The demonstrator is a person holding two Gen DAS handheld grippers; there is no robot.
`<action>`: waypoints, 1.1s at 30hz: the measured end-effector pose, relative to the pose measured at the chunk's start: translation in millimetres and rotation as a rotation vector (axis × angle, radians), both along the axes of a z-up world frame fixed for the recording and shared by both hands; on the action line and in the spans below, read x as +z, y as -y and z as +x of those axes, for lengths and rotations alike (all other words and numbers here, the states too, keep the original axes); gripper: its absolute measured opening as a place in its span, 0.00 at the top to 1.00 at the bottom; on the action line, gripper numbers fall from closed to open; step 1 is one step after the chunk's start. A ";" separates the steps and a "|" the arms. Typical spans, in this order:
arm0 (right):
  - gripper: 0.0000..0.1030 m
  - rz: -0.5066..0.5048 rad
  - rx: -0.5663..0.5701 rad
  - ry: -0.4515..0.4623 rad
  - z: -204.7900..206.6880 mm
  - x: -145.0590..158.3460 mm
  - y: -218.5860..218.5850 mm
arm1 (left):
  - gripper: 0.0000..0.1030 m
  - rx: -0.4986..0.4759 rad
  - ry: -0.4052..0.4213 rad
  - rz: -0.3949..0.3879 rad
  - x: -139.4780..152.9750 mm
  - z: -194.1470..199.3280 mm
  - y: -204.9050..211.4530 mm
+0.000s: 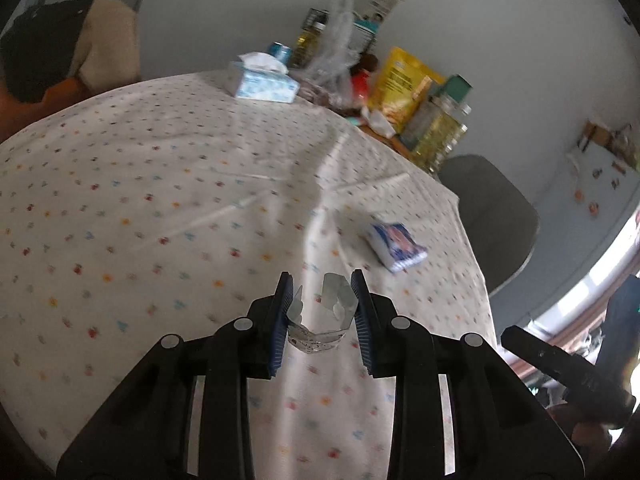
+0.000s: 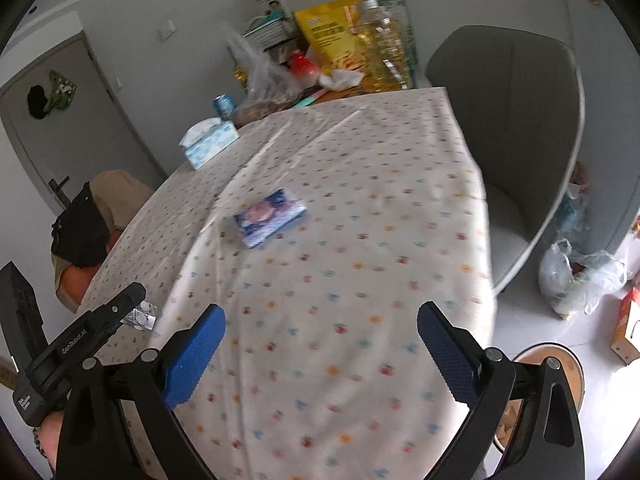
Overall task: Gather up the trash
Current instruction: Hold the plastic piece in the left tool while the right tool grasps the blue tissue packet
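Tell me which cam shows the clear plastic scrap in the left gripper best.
Left wrist view: the plastic scrap sits centred between the left gripper fingers, close up. The right wrist view catches only a sliver of it at the frame's left, mostly hidden behind the left gripper's body.

We see a white tablecloth [image 2: 360, 220] dotted with small red, blue and orange marks. On it lies a blue and white packet [image 2: 269, 217] and a pale blue and white tissue box [image 2: 209, 142]. A yellow bag [image 2: 332, 32] stands by a bottle [image 2: 384, 48] of golden oil. The chair [image 2: 516, 120] is grey. Our gripper pads [image 2: 196, 356] are blue on black arms.
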State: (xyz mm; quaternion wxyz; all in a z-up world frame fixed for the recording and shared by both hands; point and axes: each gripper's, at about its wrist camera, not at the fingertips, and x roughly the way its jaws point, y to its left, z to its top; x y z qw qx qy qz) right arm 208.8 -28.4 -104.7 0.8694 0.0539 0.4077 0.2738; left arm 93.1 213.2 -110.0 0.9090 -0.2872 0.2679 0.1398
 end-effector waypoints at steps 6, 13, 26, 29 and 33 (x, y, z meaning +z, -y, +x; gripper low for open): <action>0.09 -0.028 0.045 -0.006 10.2 2.6 -41.9 | 0.71 0.057 0.018 -0.032 -2.6 -4.9 -30.1; 0.10 -0.063 0.081 -0.015 26.8 0.3 -87.9 | 0.71 0.092 0.030 -0.074 -10.9 -5.1 -59.8; 0.14 -0.081 0.055 -0.081 74.0 -26.2 -146.4 | 0.71 0.140 0.048 -0.102 -17.6 -8.3 -85.8; 0.14 -0.084 0.015 -0.090 88.3 -30.6 -151.4 | 0.71 0.146 0.047 -0.103 -18.2 -8.9 -88.0; 0.17 -0.079 -0.024 -0.105 103.4 -36.8 -151.7 | 0.71 0.150 0.043 -0.098 -17.8 -8.4 -87.4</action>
